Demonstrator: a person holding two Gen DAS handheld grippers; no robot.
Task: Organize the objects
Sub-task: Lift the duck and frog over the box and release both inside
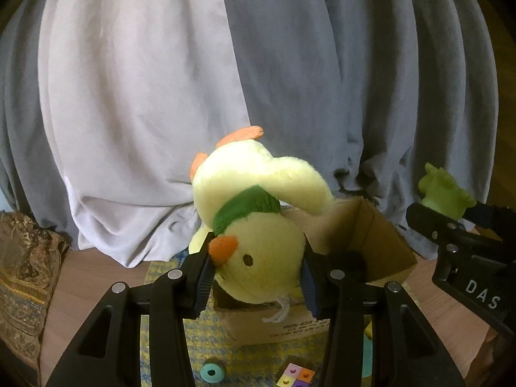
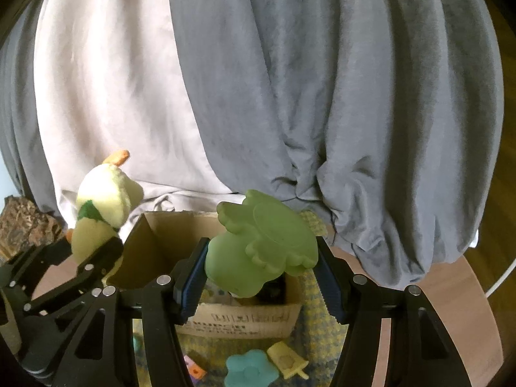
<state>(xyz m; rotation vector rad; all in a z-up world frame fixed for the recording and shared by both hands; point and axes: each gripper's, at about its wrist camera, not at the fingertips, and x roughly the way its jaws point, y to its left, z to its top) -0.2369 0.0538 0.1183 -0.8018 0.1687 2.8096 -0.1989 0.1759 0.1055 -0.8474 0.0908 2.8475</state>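
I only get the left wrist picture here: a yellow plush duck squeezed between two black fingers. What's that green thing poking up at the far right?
Observer: A green rubbery toy, clamped in the right gripper above the open cardboard box.
Operator: Is anything already inside that box?
Observer: Yes, some items lie at the bottom under the green toy; too hidden to name.
Operator: What's left on the mat in front?
Observer: A teal flower shape and a yellow popsicle shape lie side by side before the box.
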